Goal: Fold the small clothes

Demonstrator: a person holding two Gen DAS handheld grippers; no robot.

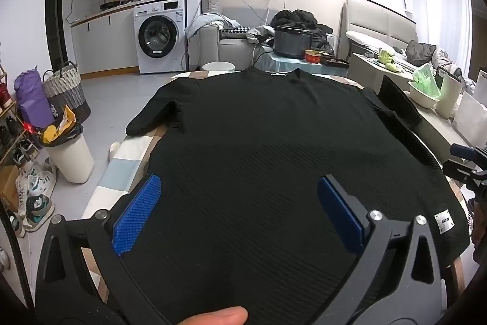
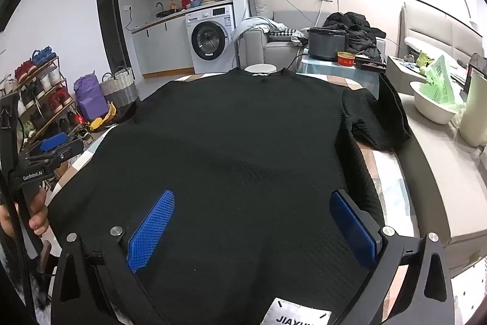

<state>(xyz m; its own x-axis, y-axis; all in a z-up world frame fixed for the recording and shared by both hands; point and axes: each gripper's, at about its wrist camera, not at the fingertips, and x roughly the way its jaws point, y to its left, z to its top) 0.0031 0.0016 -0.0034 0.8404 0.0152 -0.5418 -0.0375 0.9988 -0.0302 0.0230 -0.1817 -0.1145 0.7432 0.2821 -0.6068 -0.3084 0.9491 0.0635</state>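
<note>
Where writing can be read, it sits on two items: a white hem label (image 2: 296, 315) sewn to the near edge of the black ribbed T-shirt (image 1: 274, 148), lettered "JIAXUN", and the body of the left gripper (image 1: 240, 210), which in the right wrist view carries "GenRoboAI".

Table (image 1: 127, 154), checked cloth: nearly covered by the T-shirt, laid flat, collar far, hem near. Bare cloth shows along the left side and as a strip at the right. Left sleeve reaches the table's left edge; right sleeve (image 2: 376, 118) lies folded near the far right corner.

Floor, left of the table: open tile, edged by a white waste bin (image 1: 71, 157) and a woven basket (image 1: 65, 90).

Left gripper: jaws spread wide, blue pads (image 1: 137, 215) over the shirt's near left part, nothing clamped.

Right gripper (image 2: 254, 229): jaws likewise wide, over the near right part above the label, nothing clamped.
</note>
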